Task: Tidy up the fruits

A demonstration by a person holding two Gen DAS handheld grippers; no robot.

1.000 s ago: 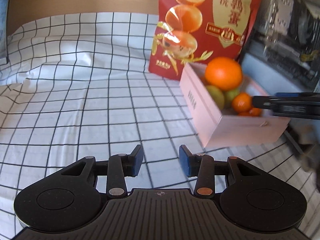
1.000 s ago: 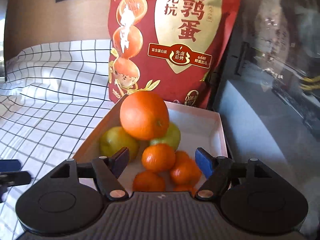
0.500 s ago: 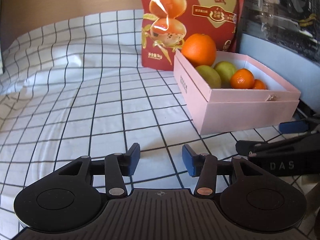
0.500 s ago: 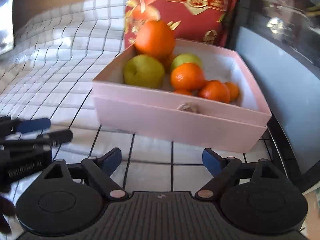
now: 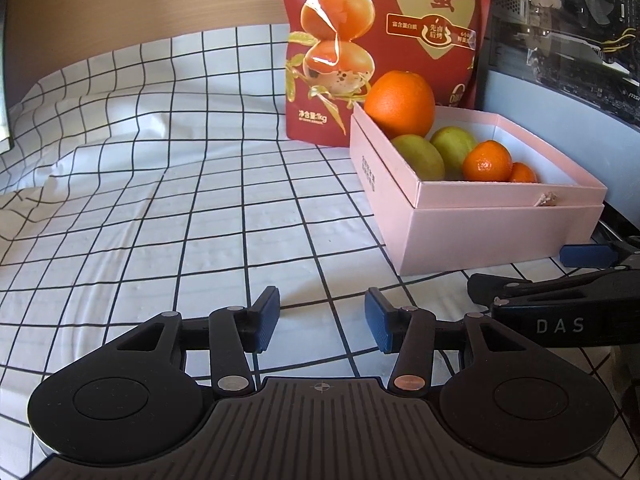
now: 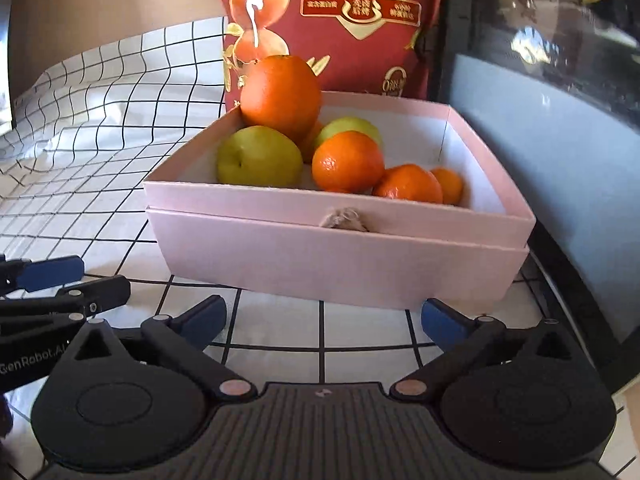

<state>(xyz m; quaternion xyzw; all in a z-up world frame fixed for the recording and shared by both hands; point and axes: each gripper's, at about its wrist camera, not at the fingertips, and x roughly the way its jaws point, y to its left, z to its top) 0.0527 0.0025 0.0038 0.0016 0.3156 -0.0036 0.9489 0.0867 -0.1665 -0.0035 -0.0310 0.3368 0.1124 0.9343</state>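
Observation:
A pink box (image 6: 340, 264) (image 5: 492, 232) stands on the checked cloth and holds the fruit. A large orange (image 6: 282, 94) (image 5: 400, 103) rests on top at the back left, above two green pears (image 6: 258, 156) (image 5: 418, 157) and several small mandarins (image 6: 348, 161) (image 5: 487, 161). My right gripper (image 6: 322, 318) sits low in front of the box, its jaws opening wide with nothing between them. My left gripper (image 5: 321, 320) hovers over the cloth left of the box, partly open and empty.
A tall red food pouch (image 5: 384, 40) (image 6: 332, 20) stands right behind the box. A dark glass-fronted case (image 6: 540, 120) borders the box on the right. The white cloth with black grid (image 5: 160, 200) stretches to the left and rises against a tan wall.
Both grippers dropped lower and pulled back from the box. The right gripper, earlier over the fruit, now sits in front of the box with wider jaws. The left jaws also widened.

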